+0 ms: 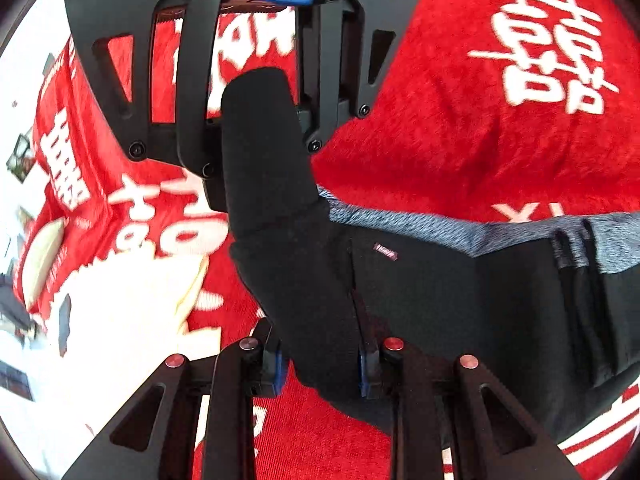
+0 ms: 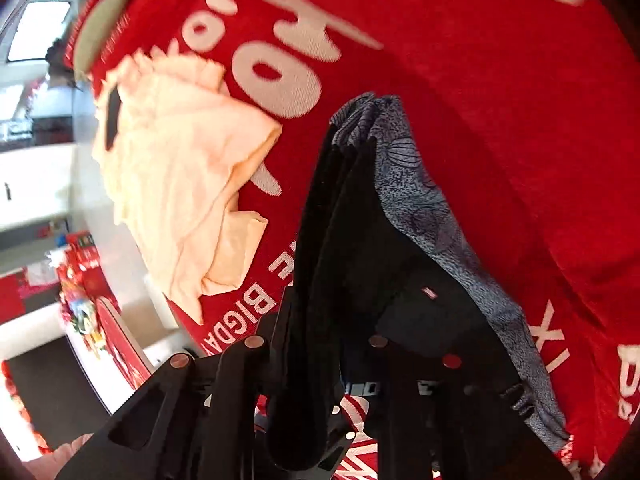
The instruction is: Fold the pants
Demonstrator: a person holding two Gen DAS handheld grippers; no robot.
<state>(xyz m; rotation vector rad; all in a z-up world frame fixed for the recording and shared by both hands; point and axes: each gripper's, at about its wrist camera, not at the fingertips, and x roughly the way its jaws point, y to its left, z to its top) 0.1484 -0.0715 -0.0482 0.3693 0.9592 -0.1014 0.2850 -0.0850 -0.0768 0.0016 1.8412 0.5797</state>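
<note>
Above the red blanket point(image 1: 460, 120): black pants point(image 1: 440, 300) held up between both tools.

Left tool point(image 1: 320, 368) clamped on a bunched fold of the pants. Right tool point(image 2: 352, 368) closed on the same garment, fabric draped over its fingers. Grey patterned lining point(image 2: 420, 208) exposed along the upper edge. Small label point(image 1: 386, 251) visible on the black cloth. Cream garment point(image 2: 180, 184) lying crumpled on the blanket, well apart from the pants.
</note>
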